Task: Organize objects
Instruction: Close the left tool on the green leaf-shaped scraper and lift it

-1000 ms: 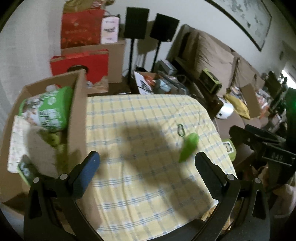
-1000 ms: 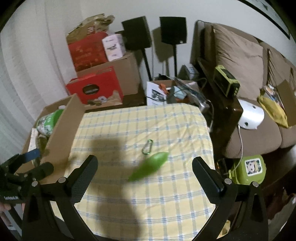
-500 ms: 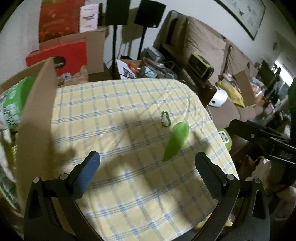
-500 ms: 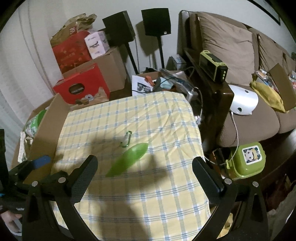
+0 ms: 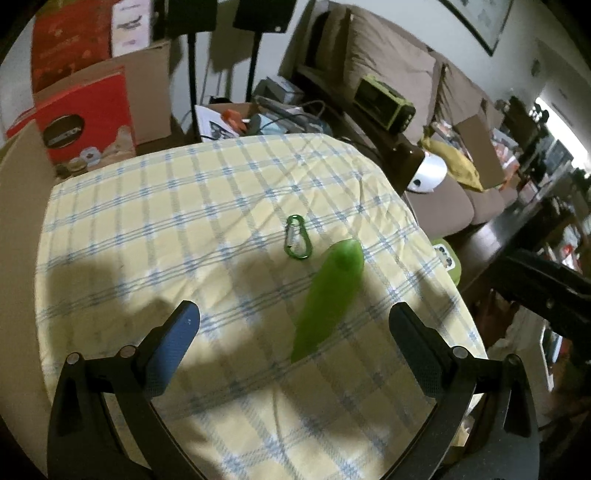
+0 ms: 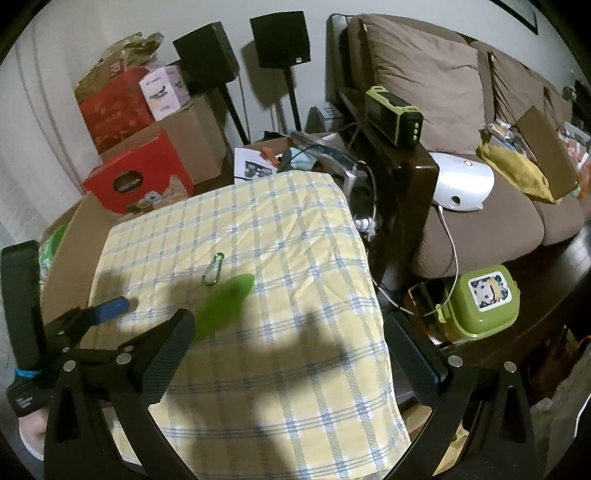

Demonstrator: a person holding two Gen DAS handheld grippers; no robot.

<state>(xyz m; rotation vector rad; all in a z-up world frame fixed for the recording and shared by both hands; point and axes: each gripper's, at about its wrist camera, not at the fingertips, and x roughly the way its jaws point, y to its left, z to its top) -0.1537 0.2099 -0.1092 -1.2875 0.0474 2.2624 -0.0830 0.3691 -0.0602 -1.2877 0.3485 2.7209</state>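
A long green pod-shaped object (image 5: 327,301) is lying on the yellow checked tablecloth (image 5: 184,206), with a green carabiner (image 5: 296,238) sitting just beside its far end. The left gripper (image 5: 293,325) is hovering over the cloth with its fingers spread wide, the pod's near end lying between them. The right gripper (image 6: 288,332) is gaping empty, the pod just beyond its left finger.

Wall (image 6: 92,33): plain, pale; framed picture (image 5: 476,22) hangs above the sofa.
Sofa (image 6: 461,122): brown, cushioned, cluttered at its far end.
Speakers (image 6: 282,37): two, black, on stands against the wall.
Boxes (image 6: 192,136): red and brown cardboard, stacked near the wall.
Light: bright opening (image 5: 565,122) at far right.
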